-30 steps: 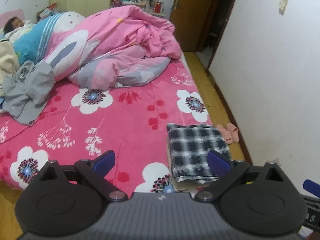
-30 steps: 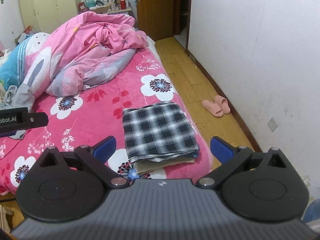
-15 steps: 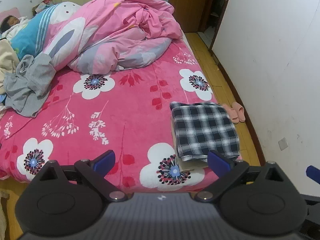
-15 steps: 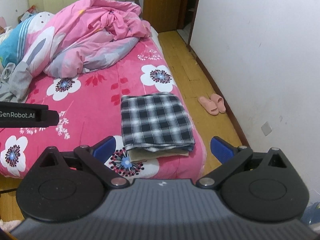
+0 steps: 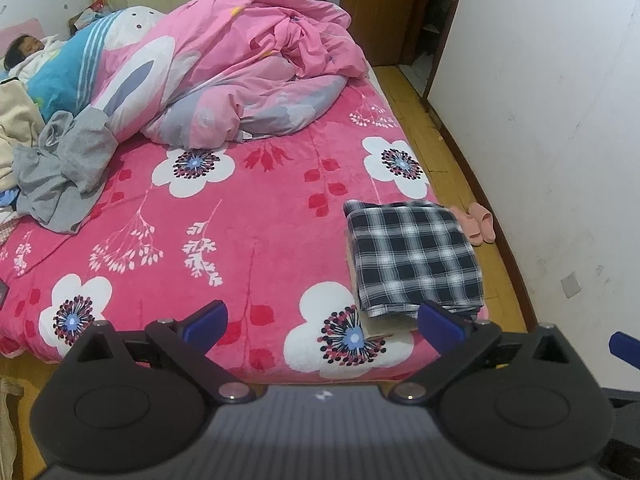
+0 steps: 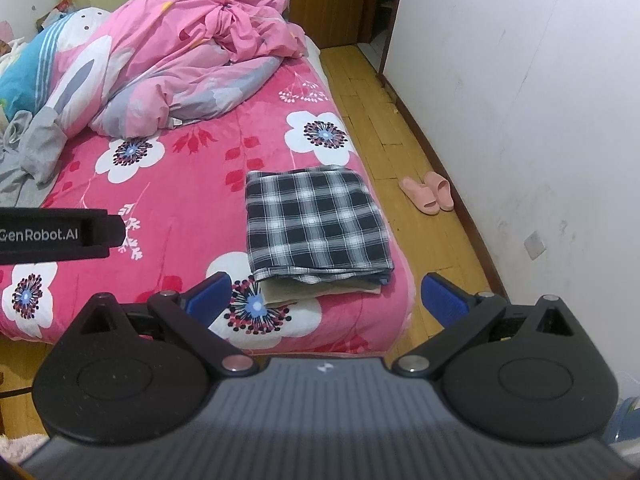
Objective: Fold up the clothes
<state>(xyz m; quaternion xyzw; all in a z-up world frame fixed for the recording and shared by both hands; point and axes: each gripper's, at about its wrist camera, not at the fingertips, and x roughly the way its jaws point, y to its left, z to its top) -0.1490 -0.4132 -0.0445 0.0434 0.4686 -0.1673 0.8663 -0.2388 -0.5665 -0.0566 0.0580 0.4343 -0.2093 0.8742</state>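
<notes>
A folded black-and-white plaid garment (image 5: 414, 258) lies on a folded beige garment (image 5: 380, 326) at the near right corner of the pink flowered bed (image 5: 248, 220); the stack also shows in the right wrist view (image 6: 316, 224). A crumpled grey garment (image 5: 64, 176) lies at the bed's left side, also in the right wrist view (image 6: 28, 156). My left gripper (image 5: 322, 324) is open and empty, held off the bed's near edge. My right gripper (image 6: 326, 296) is open and empty, in front of the stack.
A bunched pink duvet (image 5: 240, 72) fills the far half of the bed, with a person lying at the far left (image 5: 24, 46). Pink slippers (image 6: 428, 194) sit on the wooden floor by the white wall (image 6: 520, 80). A brown door (image 5: 380, 8) stands behind.
Both grippers have drawn back and up from the bed, so more of the bed and its near edge show. Both stay open and empty. The clothes have not moved.
</notes>
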